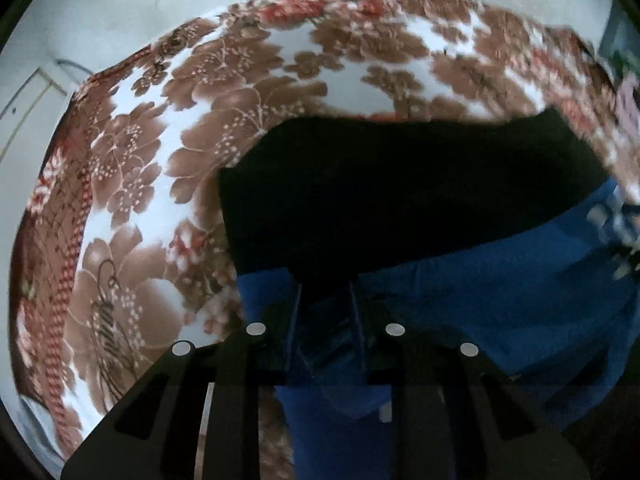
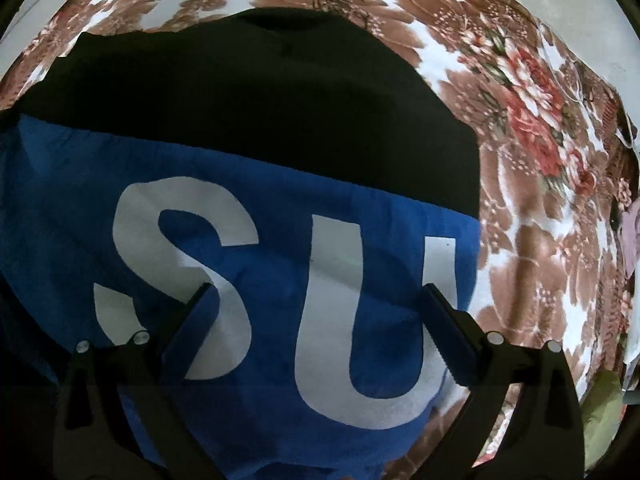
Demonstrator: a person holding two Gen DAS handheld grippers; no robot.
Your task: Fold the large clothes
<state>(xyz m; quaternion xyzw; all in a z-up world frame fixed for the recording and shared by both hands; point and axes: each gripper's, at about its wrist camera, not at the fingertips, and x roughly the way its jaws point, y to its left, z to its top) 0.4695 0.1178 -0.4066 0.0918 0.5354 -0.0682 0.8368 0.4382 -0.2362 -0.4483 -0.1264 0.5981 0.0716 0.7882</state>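
Floral bedspread (image 1: 132, 152) rings the garment (image 2: 280, 300); left tool (image 1: 325, 300) pinches its edge, right tool (image 2: 316, 300) gapes empty.

A flowered bed against a pale floor

A bedspread (image 1: 132, 152) printed with brown and red blossoms on white covered the bed, with a darker patterned border along its edge. Beyond it lay a pale grey floor (image 1: 100, 12), scuffed and dimly lit.
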